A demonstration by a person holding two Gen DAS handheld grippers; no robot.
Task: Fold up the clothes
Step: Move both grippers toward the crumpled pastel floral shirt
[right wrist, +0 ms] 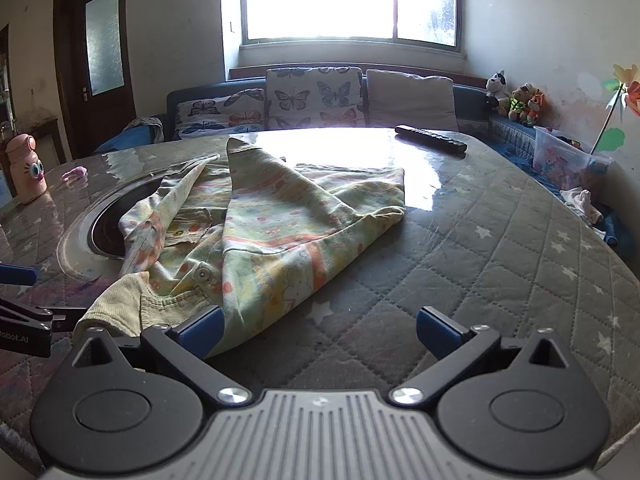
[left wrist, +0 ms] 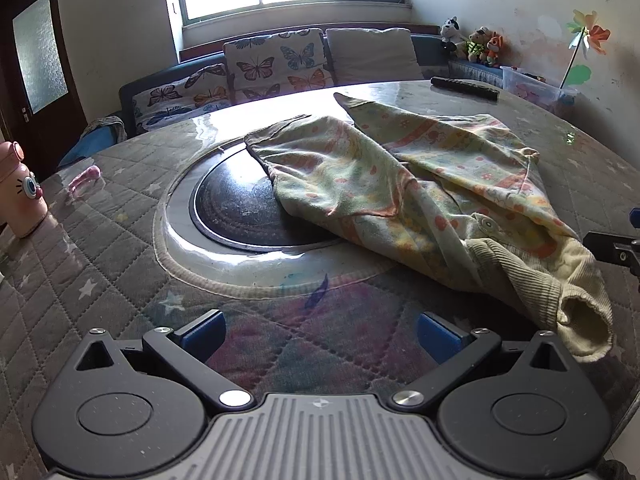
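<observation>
A small patterned garment (left wrist: 400, 184) in pale green, yellow and orange lies crumpled on the round quilted table (left wrist: 100, 248), with a ribbed cream cuff (left wrist: 560, 300) at its near end. It also shows in the right wrist view (right wrist: 280, 220), its ribbed cuff (right wrist: 128, 300) by my left finger. My left gripper (left wrist: 320, 336) is open and empty, just left of the cuff. My right gripper (right wrist: 320, 332) is open and empty at the garment's near edge. The right gripper shows at the left wrist view's right edge (left wrist: 616, 248), the left gripper at the right wrist view's left edge (right wrist: 24, 320).
A dark round hotplate (left wrist: 248, 208) is set in the table's middle, partly under the garment. A black remote (left wrist: 464, 87) lies at the far edge. A pink bottle (left wrist: 18, 192) stands at the left. A sofa with cushions (left wrist: 280, 64) and a plastic box (left wrist: 536, 88) lie beyond.
</observation>
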